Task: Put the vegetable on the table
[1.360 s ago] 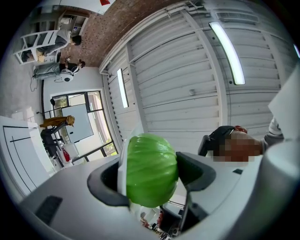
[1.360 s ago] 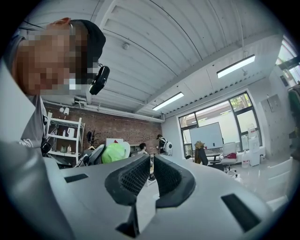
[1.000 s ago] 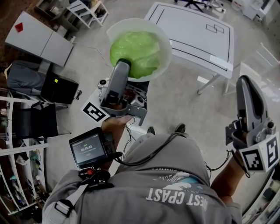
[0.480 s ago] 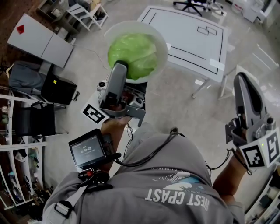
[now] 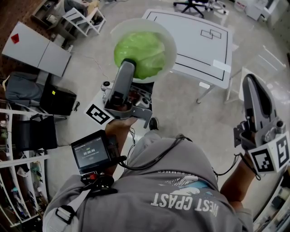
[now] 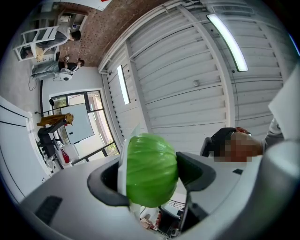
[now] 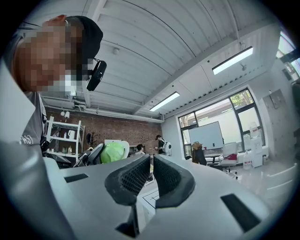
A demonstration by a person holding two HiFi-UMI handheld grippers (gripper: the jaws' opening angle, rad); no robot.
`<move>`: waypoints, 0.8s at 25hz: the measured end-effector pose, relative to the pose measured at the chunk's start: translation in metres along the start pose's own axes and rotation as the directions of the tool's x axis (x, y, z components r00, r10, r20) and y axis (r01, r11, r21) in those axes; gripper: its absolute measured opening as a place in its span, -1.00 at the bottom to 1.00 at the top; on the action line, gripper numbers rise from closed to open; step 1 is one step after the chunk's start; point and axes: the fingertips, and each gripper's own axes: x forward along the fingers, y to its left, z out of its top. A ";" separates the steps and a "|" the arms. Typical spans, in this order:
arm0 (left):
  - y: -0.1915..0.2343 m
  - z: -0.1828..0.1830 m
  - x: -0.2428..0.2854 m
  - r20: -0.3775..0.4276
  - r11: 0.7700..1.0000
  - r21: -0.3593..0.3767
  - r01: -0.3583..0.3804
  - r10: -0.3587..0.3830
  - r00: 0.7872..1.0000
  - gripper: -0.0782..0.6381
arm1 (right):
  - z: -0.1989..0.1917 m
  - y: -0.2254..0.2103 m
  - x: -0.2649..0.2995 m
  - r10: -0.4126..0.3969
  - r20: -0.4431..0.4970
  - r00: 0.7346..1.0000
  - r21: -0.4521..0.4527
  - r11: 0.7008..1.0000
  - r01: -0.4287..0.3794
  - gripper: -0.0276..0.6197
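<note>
The cabbage (image 5: 140, 52) is a pale green head lying in a white bowl (image 5: 168, 34), and both are held up in the air in front of the person, not on the table. The left gripper (image 5: 128, 65) is clenched on them. In the left gripper view the cabbage (image 6: 151, 171) fills the gap between the jaws: one jaw bears on the outside of the thin white bowl wall (image 6: 123, 159) and the other on the cabbage itself. That gripper points upward, with the ceiling behind its load.

From the head view, the bowl covers the near left corner of the white table (image 5: 199, 36), which stands further off to the right on a light floor (image 5: 181, 104). Black lines are marked on its top.

The right gripper (image 5: 254, 84) is raised at the far right, well apart from the bowl. Its ribbed pads (image 7: 136, 177) are drawn together with nothing between them, and the cabbage (image 7: 112, 152) shows small to its left.

A small screen (image 5: 92, 153) is strapped near the person's left forearm. A grey cabinet (image 5: 36, 47) stands at the far left, and an office chair (image 5: 195, 5) stands beyond the table.
</note>
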 end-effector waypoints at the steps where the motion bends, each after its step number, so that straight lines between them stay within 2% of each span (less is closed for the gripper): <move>1: 0.005 0.003 0.000 -0.003 1.000 -0.006 0.006 -0.006 1.000 0.09 | -0.002 0.000 0.004 -0.013 -0.002 1.000 -0.006 1.000 0.013 -0.89; 6: 0.038 0.030 -0.002 -0.039 0.999 -0.032 0.018 -0.019 0.999 0.09 | -0.023 0.000 0.036 -0.079 -0.031 0.996 0.032 0.996 0.080 -0.89; 14: 0.089 0.103 -0.002 -0.027 0.996 -0.068 0.055 -0.057 0.998 0.09 | -0.017 0.023 0.124 -0.110 -0.064 0.992 -0.030 0.994 0.108 -0.89; 20: 0.126 0.128 -0.022 -0.022 0.994 -0.098 0.055 -0.058 0.998 0.09 | -0.042 0.029 0.155 -0.144 -0.078 0.987 -0.033 0.989 0.142 -0.89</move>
